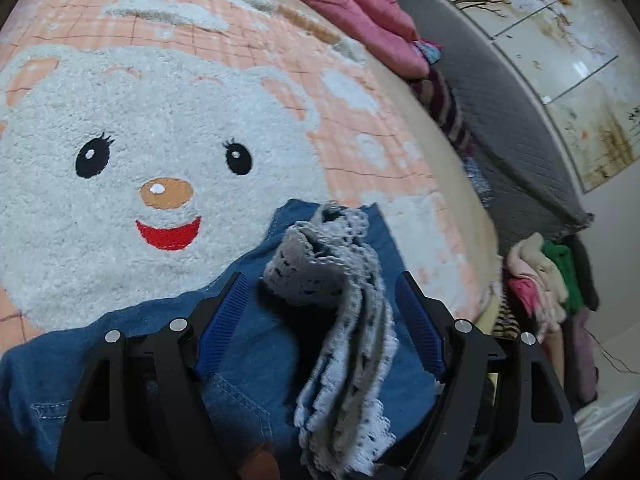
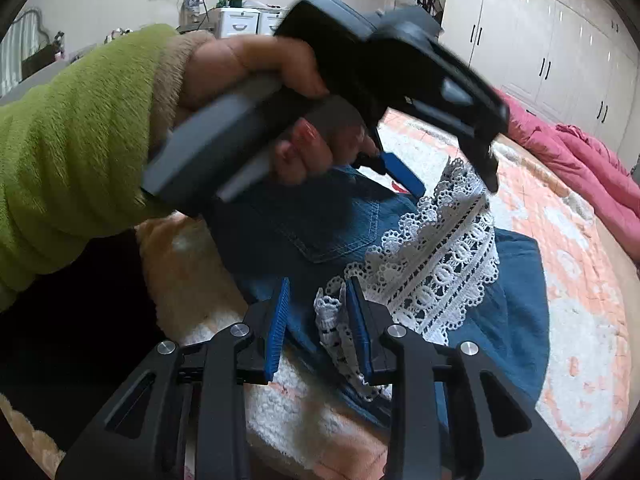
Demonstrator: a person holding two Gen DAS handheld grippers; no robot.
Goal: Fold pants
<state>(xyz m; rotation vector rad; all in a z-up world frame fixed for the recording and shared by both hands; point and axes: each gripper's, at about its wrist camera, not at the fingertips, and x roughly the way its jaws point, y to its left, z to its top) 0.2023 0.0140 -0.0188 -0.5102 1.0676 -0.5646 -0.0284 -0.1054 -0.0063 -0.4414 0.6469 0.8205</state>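
Observation:
Blue denim pants [image 1: 248, 344] with a white lace trim [image 1: 344, 320] lie folded on a plush bear-face blanket [image 1: 120, 128]. My left gripper [image 1: 320, 300] is open, its blue pads on either side of the bunched lace, just above the denim. In the right wrist view the pants [image 2: 516, 292] and lace [image 2: 440, 260] lie ahead. My right gripper [image 2: 318, 300] is open low over the near edge of the denim, with a lace end between its pads. The left gripper [image 2: 452, 176], held by a hand in a green sleeve, hangs over the pants.
A pink quilt [image 1: 360, 4] lies at the blanket's far edge, also in the right wrist view [image 2: 580, 160]. A grey mat [image 1: 512, 120] and a pile of clothes [image 1: 548, 280] are on the right. White wardrobes [image 2: 540, 40] stand behind the bed.

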